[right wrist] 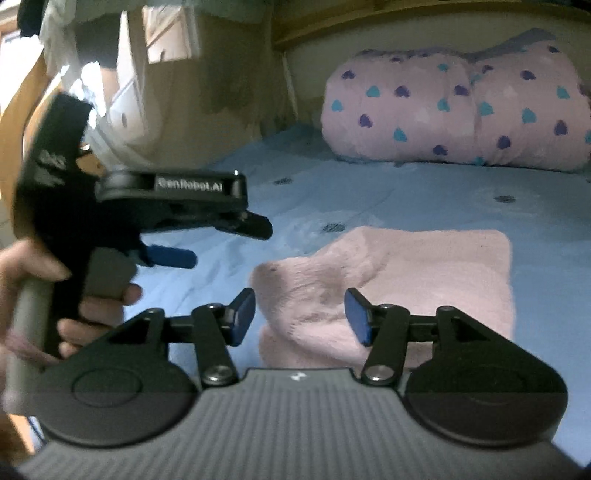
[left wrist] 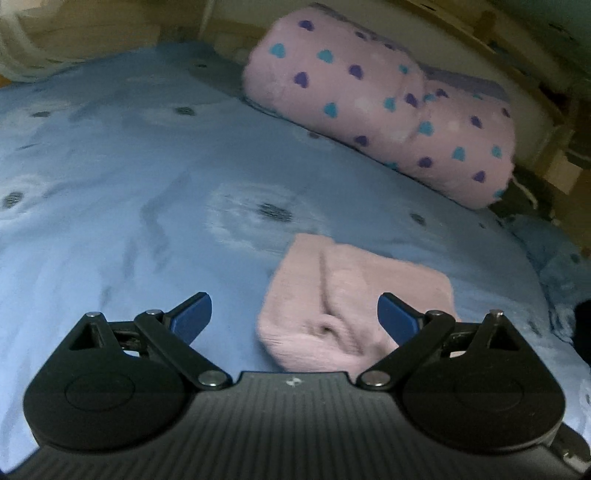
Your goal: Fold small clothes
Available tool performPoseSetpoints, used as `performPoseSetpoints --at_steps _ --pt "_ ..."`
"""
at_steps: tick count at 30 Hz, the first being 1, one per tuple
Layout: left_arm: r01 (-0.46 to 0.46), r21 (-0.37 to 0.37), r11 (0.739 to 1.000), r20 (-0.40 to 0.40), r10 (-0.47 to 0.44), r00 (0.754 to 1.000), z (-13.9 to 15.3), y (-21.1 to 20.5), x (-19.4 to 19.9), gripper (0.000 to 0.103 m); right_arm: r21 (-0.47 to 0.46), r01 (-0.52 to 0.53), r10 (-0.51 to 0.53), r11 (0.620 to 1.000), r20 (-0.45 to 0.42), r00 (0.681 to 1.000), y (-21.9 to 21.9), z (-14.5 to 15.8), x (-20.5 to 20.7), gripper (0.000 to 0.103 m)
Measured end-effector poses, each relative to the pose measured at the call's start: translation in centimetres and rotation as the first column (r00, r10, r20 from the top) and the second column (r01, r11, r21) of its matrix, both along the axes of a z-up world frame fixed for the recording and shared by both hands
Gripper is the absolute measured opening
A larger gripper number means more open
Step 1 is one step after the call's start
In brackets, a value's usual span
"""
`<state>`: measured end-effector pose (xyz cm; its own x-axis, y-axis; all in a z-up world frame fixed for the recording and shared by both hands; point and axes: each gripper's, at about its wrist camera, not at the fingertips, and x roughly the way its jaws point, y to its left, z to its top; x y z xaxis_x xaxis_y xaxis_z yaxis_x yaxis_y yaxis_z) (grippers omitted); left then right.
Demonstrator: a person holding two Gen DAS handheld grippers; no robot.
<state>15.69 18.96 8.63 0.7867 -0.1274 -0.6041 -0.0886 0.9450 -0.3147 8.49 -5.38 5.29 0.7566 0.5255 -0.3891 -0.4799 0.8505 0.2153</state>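
A small pale pink fleece garment (left wrist: 343, 295) lies folded on the blue bed sheet (left wrist: 110, 184). In the left wrist view it is just ahead of my left gripper (left wrist: 294, 317), which is open wide and empty, the garment's near edge between the blue pads. In the right wrist view the same garment (right wrist: 424, 269) lies flat with a rumpled near left corner. My right gripper (right wrist: 300, 317) is open and empty right over that corner. The left gripper (right wrist: 207, 236) shows at the left, held in a hand, clear of the garment.
A rolled pink blanket (left wrist: 388, 103) with purple and teal hearts lies at the far side of the bed; it also shows in the right wrist view (right wrist: 454, 110). A wooden bed frame (right wrist: 406, 18) runs behind it. Pale bags and clutter (right wrist: 122, 103) stand beyond the bed's left edge.
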Motion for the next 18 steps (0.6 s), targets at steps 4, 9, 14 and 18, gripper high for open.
performPoseSetpoints --at_steps 4,9,14,18 --pt "0.047 -0.011 0.999 -0.029 -0.047 0.998 -0.8 -1.9 0.9 0.094 0.061 0.089 -0.089 0.994 0.000 0.996 -3.1 0.7 -0.6 0.056" --pt "0.065 0.001 0.998 -0.077 -0.064 0.995 -2.5 -3.6 2.1 0.069 0.079 0.236 -0.233 0.969 -0.046 0.971 -6.3 0.2 0.4 0.056" --pt "0.065 -0.006 0.998 -0.090 -0.065 0.994 -4.0 -4.2 2.7 0.039 0.138 0.374 -0.350 0.917 -0.170 0.921 -8.9 -1.8 1.9 0.059" --pt "0.035 -0.037 0.999 -0.040 -0.036 0.999 -2.5 -3.0 1.5 0.028 0.201 0.437 -0.387 0.877 -0.245 0.889 -10.3 -3.0 2.4 0.059"
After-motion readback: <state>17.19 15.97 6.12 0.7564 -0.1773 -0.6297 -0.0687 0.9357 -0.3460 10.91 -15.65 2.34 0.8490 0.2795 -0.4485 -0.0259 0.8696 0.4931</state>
